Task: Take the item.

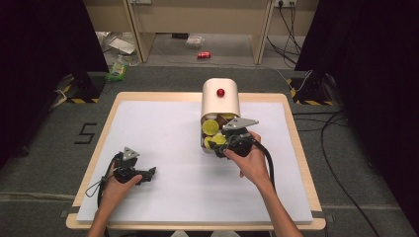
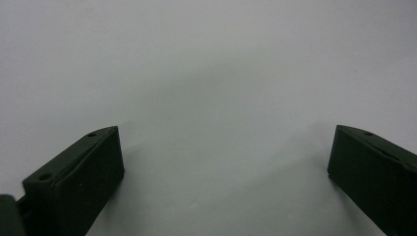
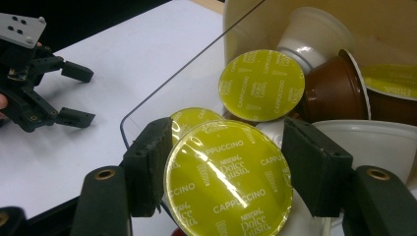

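Note:
A cream dispenser [image 1: 220,101] with a red button lies on the white mat, its open end facing me. Coffee capsules spill from it onto a clear tray [image 3: 162,98]. My right gripper [image 3: 228,162] is at that opening [image 1: 220,145], shut on a capsule with a yellow-green Cappuccino lid [image 3: 226,191]; both pads press its rim. Behind it lie another yellow-lidded capsule [image 3: 260,86], a brown one [image 3: 334,88] and a white one [image 3: 314,29]. My left gripper [image 1: 150,173] rests low on the mat at the front left, open with nothing between its fingers [image 2: 223,147].
The white mat [image 1: 163,128] covers most of the wooden table [image 1: 296,143]. Black curtains stand at both sides. On the floor beyond the table are cables, a red can [image 1: 203,55] and some litter.

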Motion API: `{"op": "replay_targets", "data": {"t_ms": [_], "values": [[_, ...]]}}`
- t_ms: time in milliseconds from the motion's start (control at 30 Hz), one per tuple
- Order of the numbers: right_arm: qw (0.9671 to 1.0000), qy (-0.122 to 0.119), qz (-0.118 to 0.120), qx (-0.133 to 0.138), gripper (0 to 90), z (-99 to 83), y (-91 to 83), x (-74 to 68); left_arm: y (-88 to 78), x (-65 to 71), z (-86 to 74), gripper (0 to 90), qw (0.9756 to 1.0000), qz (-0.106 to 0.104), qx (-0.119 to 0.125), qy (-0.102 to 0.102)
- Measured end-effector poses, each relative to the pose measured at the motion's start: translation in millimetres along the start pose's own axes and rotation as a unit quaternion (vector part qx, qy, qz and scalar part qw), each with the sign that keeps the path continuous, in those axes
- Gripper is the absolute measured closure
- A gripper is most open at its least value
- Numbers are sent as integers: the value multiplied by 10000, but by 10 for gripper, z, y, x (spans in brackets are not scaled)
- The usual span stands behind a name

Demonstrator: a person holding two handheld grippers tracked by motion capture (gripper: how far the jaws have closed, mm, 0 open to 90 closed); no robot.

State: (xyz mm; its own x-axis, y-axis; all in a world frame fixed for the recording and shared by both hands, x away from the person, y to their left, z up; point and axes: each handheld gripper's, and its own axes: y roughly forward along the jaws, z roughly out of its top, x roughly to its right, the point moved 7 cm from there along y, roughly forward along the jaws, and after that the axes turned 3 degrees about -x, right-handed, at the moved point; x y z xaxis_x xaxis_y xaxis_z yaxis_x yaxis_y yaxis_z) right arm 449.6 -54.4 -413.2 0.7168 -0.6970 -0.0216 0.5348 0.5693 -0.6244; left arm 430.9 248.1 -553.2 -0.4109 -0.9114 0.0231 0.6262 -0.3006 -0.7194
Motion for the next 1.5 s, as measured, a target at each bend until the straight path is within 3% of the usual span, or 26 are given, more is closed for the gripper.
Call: {"op": "replay_targets", "data": {"t_ms": [167, 300, 500, 700, 967, 1500], "values": [[9999, 66, -79, 5, 326, -10, -29, 25, 0, 0, 0, 0, 10000, -1, 0, 0], [9999, 11, -152, -32, 337, -21, -81, 26, 0, 0, 0, 0, 10000, -1, 0, 0], [9997, 226, 35, -120, 335, -50, -23, 44, 0, 0, 0, 0, 10000, 0, 0, 0], [9997, 163, 33, -184, 371, -52, 5, 22, 0, 0, 0, 0, 10000, 0, -1, 0], [9999, 44, -110, 17, 388, 10, -50, 17, 0, 0, 0, 0, 10000, -1, 0, 0], [9986, 72, -257, 455, 389, 103, -389, 126, -1, 0, 0, 0, 10000, -2, -1, 0]]}}
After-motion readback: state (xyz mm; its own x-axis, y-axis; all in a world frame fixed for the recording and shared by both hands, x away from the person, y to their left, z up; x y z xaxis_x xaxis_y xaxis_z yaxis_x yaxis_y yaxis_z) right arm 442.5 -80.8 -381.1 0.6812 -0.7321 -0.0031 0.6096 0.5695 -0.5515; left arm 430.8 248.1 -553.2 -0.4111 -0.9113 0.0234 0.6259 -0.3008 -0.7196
